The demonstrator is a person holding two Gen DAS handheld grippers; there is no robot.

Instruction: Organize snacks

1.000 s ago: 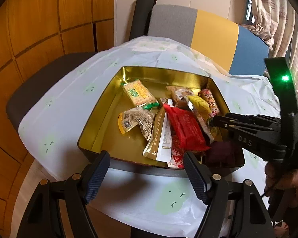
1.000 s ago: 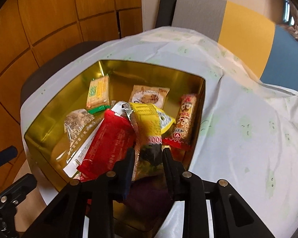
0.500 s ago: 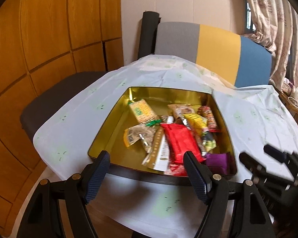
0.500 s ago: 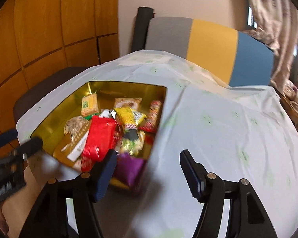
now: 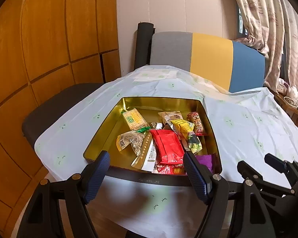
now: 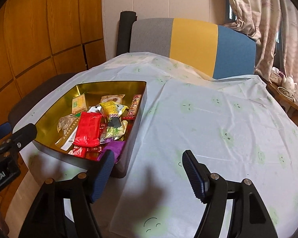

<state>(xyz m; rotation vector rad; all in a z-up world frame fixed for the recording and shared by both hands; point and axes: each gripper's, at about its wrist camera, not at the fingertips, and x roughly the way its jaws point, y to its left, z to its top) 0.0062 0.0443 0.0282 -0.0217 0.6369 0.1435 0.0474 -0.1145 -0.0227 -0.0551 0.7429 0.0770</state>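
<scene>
Yellow snack packet (image 6: 111,108), mid-tin beside the red packet (image 6: 88,128): digits "000" legible on its lower band. Left gripper (image 6: 2,175) body, near side of the tin (image 6: 142,96): partial "obbott.AI". Other wrappers' print too small to read.

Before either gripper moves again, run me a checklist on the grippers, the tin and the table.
1. Right gripper empty: ok. Its jaws have just been opening and nothing sits between them.
2. Left gripper empty: ok, jaws wide apart, held short of the tin.
3. Snacks inside the gold tin: ok. The red packet, yellow packet and purple packet all lie within its walls.
4. Stray snacks on the tablecloth: ok, none in either view.
5. Tin seated on the table: ok, though its near wall stands close to the table's front edge.
6. Lid for the tin: cannot tell, none in view.
</scene>
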